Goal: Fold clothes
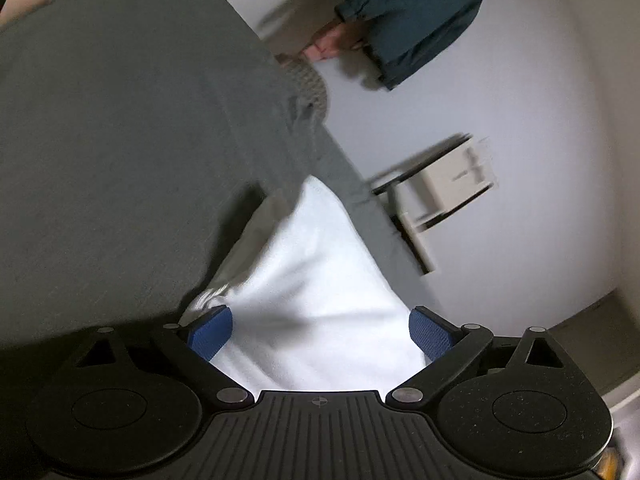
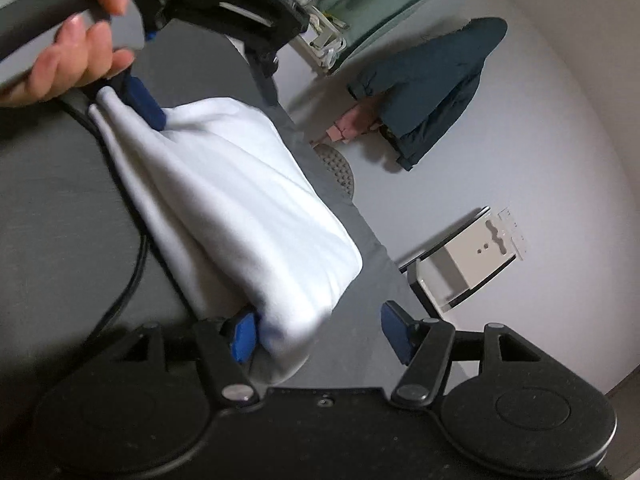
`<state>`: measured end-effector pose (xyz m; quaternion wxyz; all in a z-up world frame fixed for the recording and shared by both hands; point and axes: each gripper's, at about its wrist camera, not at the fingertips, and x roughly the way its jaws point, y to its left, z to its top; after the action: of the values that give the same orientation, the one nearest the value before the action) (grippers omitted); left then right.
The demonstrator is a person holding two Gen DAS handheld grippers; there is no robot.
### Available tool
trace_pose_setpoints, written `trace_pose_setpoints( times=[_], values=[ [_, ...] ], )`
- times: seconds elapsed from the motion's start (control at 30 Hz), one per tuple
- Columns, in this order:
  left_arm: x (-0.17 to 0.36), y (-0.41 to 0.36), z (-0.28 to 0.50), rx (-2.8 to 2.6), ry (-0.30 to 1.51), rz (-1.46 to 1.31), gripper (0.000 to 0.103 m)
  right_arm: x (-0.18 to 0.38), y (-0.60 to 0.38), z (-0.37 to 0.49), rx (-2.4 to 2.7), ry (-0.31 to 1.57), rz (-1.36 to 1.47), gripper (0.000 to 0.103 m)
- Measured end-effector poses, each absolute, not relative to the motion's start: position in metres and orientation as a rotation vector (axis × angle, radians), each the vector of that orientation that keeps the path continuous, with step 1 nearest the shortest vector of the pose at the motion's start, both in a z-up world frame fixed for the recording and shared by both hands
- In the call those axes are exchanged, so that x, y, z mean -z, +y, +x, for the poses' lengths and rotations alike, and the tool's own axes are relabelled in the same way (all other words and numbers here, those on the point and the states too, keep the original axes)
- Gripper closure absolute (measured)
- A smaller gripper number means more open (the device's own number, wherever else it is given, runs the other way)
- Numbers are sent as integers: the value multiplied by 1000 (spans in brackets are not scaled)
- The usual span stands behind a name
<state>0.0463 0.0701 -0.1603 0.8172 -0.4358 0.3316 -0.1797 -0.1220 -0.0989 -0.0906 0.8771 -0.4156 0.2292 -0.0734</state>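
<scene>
Left wrist view: left gripper (image 1: 320,336) fingers spread wide, white cloth (image 1: 312,280) lying between pads, not pinched. Right wrist view: right gripper (image 2: 320,332) fingers wide apart; cloth (image 2: 224,208) touches left pad only. Cloth bunched on grey bench (image 2: 60,208). Hand (image 2: 72,60) holds left gripper handle.

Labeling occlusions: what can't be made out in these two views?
- Left hand-held gripper grip on white cloth: right view, hand and bunched fabric hide the jaws.
- Garment type: both views, folded.
- Dark jacket: left view, motion-blurred, cut by top edge.
</scene>
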Motion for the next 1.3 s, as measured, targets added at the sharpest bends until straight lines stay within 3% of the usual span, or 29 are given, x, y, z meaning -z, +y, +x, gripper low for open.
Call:
trace_pose_setpoints(
  times=[0.2,0.47,0.53,0.8,0.97,1.1,1.3],
  values=[
    [139,65,35,430,648,-899,6,79,-94,-127,82,508,-817,39],
    [105,60,26,562,446,-808,6,20,-152,-124,-81,535,-328,33],
    [108,56,33,559,455,-799,6,10,-177,-111,-63,541,-187,27],
    [119,33,38,550,596,-598,6,25,-255,-26,-25,699,232,28],
    [124,40,37,521,631,-559,6,55,-273,14,4,807,446,36],
    [122,35,39,421,652,-452,6,75,-276,29,-55,825,578,61],
    [121,45,35,392,689,-406,6,82,-279,31,-82,824,601,65]
  ],
)
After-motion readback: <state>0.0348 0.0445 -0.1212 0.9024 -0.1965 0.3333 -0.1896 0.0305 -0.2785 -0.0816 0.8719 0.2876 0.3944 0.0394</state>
